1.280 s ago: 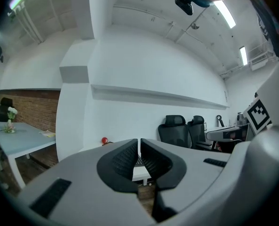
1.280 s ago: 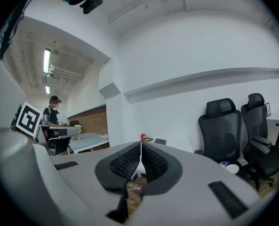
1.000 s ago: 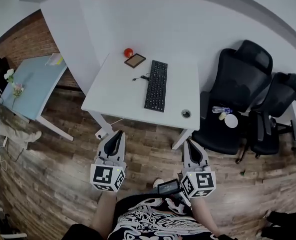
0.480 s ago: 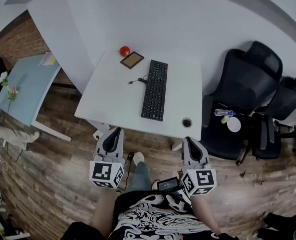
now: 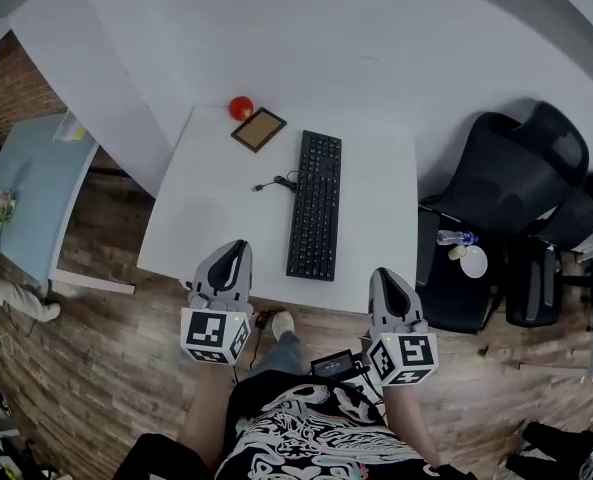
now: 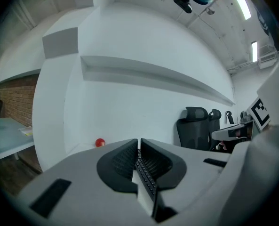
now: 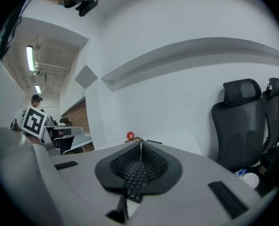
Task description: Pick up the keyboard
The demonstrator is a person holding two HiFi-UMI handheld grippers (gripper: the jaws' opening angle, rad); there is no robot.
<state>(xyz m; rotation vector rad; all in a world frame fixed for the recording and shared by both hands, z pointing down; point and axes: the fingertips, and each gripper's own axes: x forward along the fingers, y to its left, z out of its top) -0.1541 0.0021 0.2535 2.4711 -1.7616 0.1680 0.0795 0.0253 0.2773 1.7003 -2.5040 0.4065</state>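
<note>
Nearest: person's patterned shirt [image 5: 296,433], w/ a small dark device [image 5: 336,366] at the waist. Just ahead, L gripper [image 5: 238,248] & R gripper [image 5: 384,274] were held side by side, well apart, both aimed at the white desk [image 5: 201,218]. In the head view their tips overlapped its near edge. Both sets of jaws were pressed together, nothing betw. them. The keyboard [image 5: 314,206], black, lay flat on the desk, long side running away from the person, betw. the two grippers' lines, untouched. Its cable [image 5: 274,182] curled just left of it. Further back, near the desk's far left corner: a brown-framed panel [image 5: 258,129] & a red ball [image 5: 240,107]. Right of the desk stood black office chairs [image 5: 516,178], w/ a bottle [image 5: 456,237] on one seat. Far left, a pale blue table [image 5: 31,183]
</note>
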